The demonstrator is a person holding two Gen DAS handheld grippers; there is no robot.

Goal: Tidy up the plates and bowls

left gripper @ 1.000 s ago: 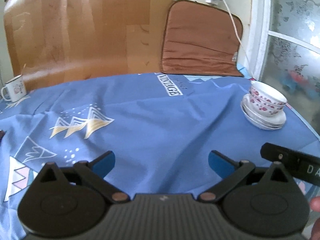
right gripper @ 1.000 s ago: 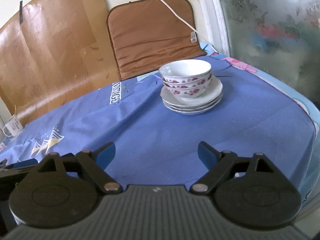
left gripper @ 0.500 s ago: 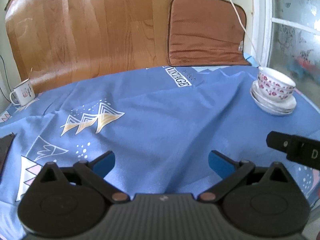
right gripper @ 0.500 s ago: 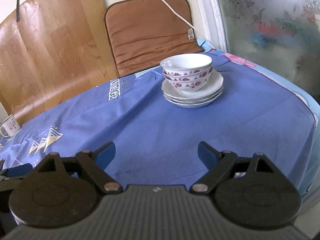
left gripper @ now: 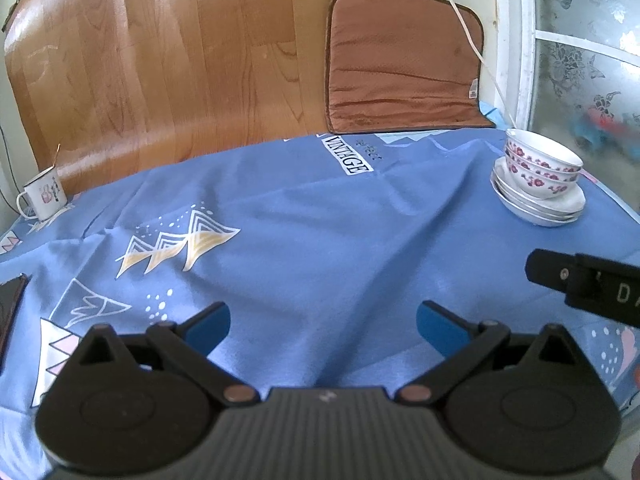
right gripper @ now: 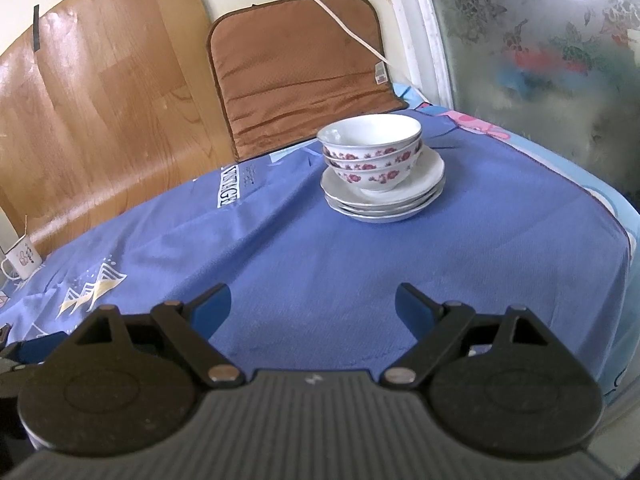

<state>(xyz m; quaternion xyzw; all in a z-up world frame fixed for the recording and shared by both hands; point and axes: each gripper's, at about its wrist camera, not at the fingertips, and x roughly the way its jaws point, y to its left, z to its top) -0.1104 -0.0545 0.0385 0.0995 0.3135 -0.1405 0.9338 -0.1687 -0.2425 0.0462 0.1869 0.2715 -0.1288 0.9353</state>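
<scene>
Dark flat object (left gripper: 10,304) at the table's left edge is cut by the frame; identity undetermined. The right gripper's body (left gripper: 592,294) enters the left wrist view partly, lettering truncated. Shapes behind the frosted glass (right gripper: 540,60) are blurred. Mug (right gripper: 22,258) motif too small to read.

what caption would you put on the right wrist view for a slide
Open right tool faces nested floral bowls stacked on white plates on the blue tablecloth.
</scene>
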